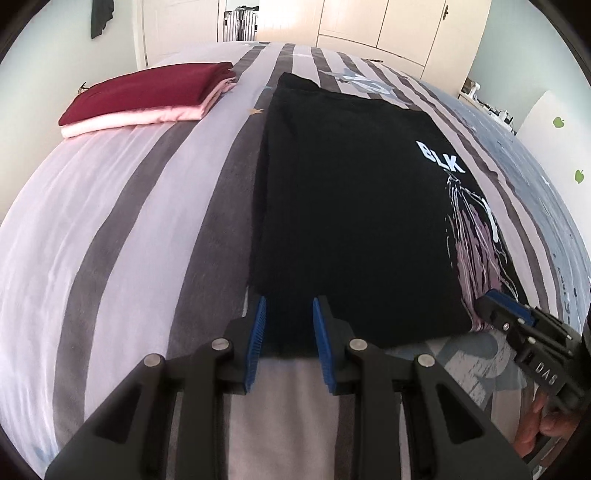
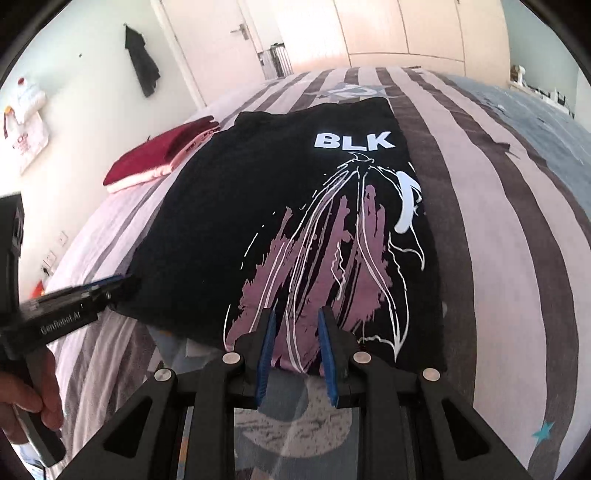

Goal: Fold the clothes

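A black T-shirt (image 1: 351, 203) (image 2: 258, 184) with white "BLK" lettering and a pink and white print lies folded into a long strip on the striped bed (image 1: 110, 240) (image 2: 498, 258). My left gripper (image 1: 288, 306) (image 2: 118, 282) is shut on the shirt's near left corner, and black cloth fills the gap between its blue pads. My right gripper (image 2: 295, 314) (image 1: 491, 299) is shut on the near edge close to the right corner, with the printed cloth between its pads. A hand (image 2: 22, 398) (image 1: 543, 424) holds each gripper.
A folded maroon garment (image 1: 147, 92) (image 2: 155, 155) sits on a folded pink one (image 1: 140, 118) at the bed's far left. Beyond the bed stand a cream wardrobe (image 1: 388, 22), a door (image 2: 221, 44) and a suitcase (image 1: 238, 24). A dark garment (image 2: 142, 62) hangs on the wall.
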